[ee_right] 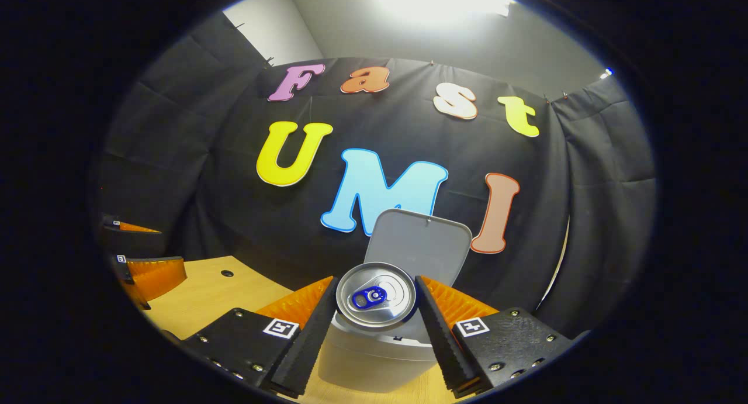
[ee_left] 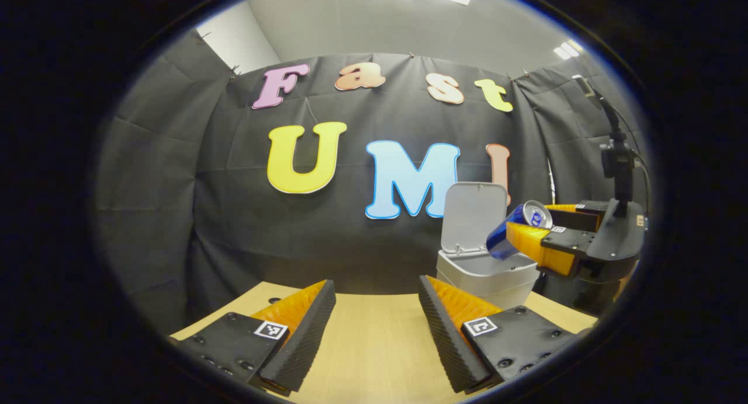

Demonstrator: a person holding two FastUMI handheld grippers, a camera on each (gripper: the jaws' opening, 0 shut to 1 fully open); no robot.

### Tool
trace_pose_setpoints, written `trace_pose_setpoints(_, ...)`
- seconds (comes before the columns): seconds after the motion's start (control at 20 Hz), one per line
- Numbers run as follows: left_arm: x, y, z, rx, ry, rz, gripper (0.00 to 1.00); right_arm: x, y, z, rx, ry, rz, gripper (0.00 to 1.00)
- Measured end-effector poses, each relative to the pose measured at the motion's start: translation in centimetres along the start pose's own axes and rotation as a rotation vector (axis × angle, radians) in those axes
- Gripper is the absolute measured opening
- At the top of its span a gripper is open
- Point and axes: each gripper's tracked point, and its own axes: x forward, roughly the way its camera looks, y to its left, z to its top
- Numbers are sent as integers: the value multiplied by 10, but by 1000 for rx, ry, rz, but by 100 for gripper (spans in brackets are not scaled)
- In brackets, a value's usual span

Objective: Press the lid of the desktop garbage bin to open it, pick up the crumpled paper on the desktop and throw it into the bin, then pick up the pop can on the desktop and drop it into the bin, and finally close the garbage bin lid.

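Both fingers of my right gripper [ee_right: 376, 328] squeeze the pop can [ee_right: 377, 296], one on each side, silver top with its pull tab facing the camera. Can sits directly above the open garbage bin [ee_right: 374, 357], whose pale body fills the gap below my fingers; lid [ee_right: 421, 240] stands upright behind the can. Wooden desktop [ee_right: 216, 293] runs off to the left, where my other gripper's fingers show at the edge.

From the left gripper view, my left gripper [ee_left: 377, 328] is spread wide, nothing between the fingers, bare desktop [ee_left: 374, 345] under them. Bin [ee_left: 488, 272] stands to the right, near the back of the desktop, lid [ee_left: 474, 217] flipped up against the black cloth wall [ee_left: 234, 217]. Right gripper [ee_left: 529, 234] comes in from the right, holding the can [ee_left: 517, 228] tilted, blue body pointing down toward the bin opening, top end higher. Can is just above the bin's rim; can't tell if it touches. Crumpled paper not located anywhere on the desktop.
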Motion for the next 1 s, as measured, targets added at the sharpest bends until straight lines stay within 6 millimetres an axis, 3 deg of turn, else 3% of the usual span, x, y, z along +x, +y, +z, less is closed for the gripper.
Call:
trace_pose_setpoints(0.05,0,0,0,-2,0,0,94,16,-3,-2,3,11,0,83)
trace_pose_setpoints(0.4,-4,2,-1,3,0,9,96,41,0,-29,48,108,-1,83)
trace_pose_setpoints(1.0,-3,5,-5,-1,9,20,94,44,7,-35,43,130,15,85)
